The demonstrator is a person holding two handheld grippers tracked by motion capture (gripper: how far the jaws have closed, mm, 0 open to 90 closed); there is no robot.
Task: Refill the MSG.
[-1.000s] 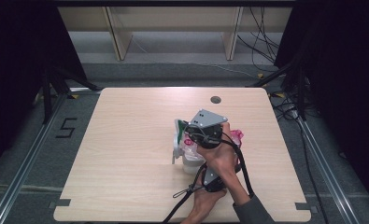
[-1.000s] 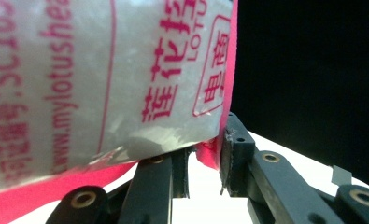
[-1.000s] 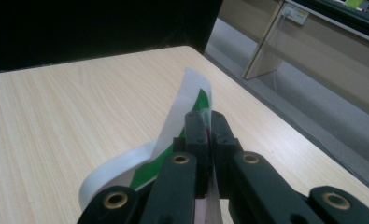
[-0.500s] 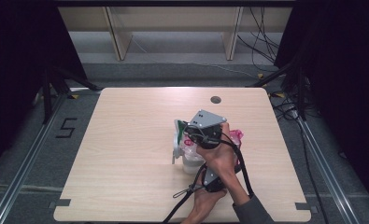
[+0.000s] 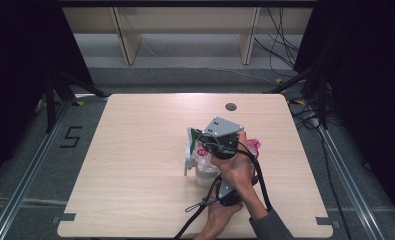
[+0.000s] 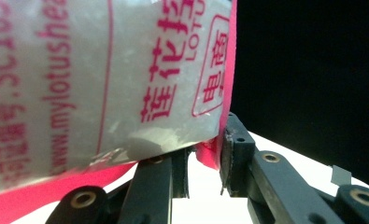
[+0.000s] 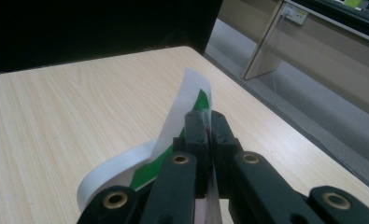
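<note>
Plastic bag (image 6: 102, 84) hung above the table's (image 5: 135, 165) near right, my left gripper (image 6: 203, 158) pinching its pink edge, my right gripper (image 7: 204, 126) pressed on its green-and-white flap (image 7: 182, 112); pulling apart could tear the film or slip a thin edge free

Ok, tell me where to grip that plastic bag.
Grip the bag by its flat pink edge strip, coming in edge-on from the side. The left hand-held gripper already has that thin strip between its jaws; the film above it looks broad and crinkly, probably harder to pinch.
</note>
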